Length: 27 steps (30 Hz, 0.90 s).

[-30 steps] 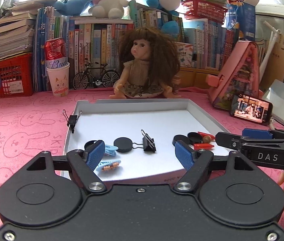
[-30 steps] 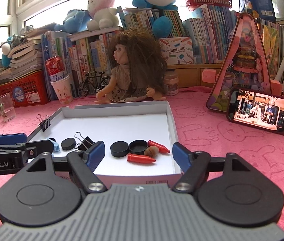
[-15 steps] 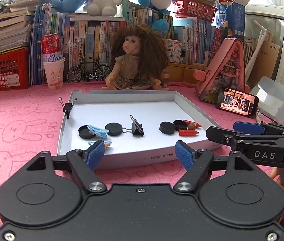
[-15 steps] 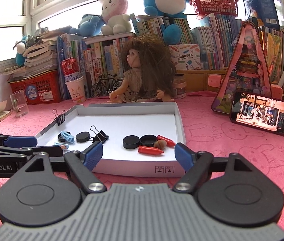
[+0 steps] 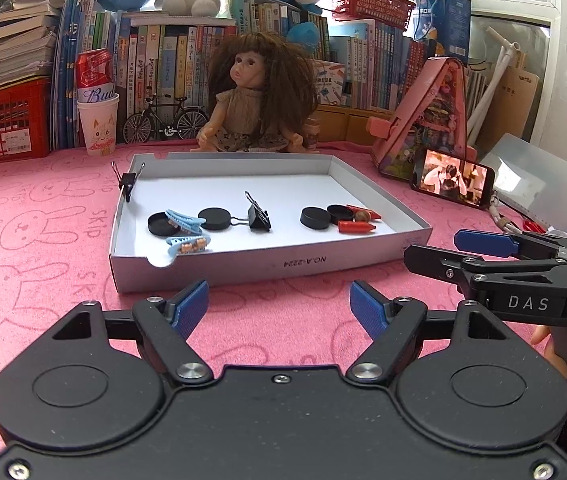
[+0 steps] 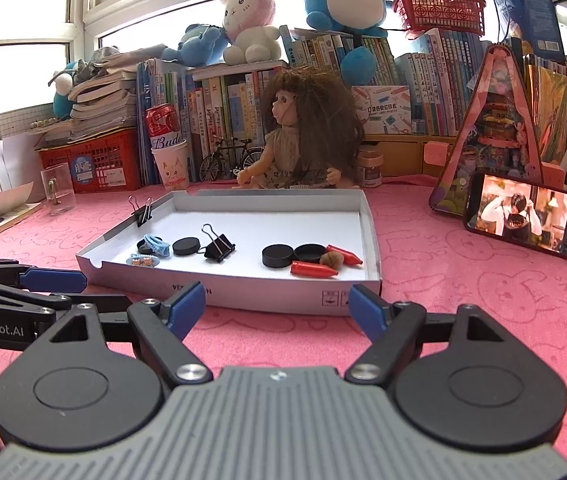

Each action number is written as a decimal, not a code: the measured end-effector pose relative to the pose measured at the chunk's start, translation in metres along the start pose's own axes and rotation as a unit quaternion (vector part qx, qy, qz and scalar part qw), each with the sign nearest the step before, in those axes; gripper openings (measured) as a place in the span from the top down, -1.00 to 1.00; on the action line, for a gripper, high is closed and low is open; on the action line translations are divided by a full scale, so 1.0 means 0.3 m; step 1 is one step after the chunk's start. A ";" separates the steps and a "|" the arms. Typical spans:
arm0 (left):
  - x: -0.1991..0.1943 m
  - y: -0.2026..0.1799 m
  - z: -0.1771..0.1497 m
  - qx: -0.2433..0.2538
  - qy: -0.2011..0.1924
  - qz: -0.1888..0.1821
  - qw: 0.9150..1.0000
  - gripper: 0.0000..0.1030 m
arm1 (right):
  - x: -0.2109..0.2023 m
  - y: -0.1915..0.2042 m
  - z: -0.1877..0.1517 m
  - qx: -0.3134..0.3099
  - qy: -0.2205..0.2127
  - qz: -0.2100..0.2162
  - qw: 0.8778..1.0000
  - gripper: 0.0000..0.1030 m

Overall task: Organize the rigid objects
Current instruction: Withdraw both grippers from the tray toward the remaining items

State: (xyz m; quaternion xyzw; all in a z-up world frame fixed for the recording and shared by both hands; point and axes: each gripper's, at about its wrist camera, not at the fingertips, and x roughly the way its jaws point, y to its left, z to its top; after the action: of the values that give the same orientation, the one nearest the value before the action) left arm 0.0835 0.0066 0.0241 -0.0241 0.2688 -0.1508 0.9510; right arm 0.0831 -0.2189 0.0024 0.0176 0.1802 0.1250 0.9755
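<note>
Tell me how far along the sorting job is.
Looks done: small things lie in the white box, loosely by kind: blue hair clips, black caps, red crayons. One binder clip lies inside, another grips the box's wall. In hand: nothing; left tongs and right tongs are open and empty, short of the box. Left: nothing obvious, perhaps tidier groups.
</note>
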 end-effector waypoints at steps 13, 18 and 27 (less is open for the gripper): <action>-0.057 0.000 -0.049 0.008 0.013 -0.029 0.999 -0.45 | -0.080 -0.020 -0.050 -0.029 0.007 0.000 1.000 -0.69; -0.068 -0.016 -0.073 0.019 0.024 -0.045 0.999 -0.25 | -0.117 -0.006 -0.082 -0.050 0.006 0.010 0.999 -0.70; -0.068 -0.051 -0.104 0.027 0.045 -0.081 0.995 0.08 | -0.159 0.026 -0.131 -0.079 0.020 0.033 0.996 -0.71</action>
State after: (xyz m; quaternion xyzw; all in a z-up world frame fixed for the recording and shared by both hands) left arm 0.0466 -0.0007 0.0096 -0.0131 0.3043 -0.2356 0.9229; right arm 0.0241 -0.2236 -0.0171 -0.0565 0.1881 0.1714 0.9654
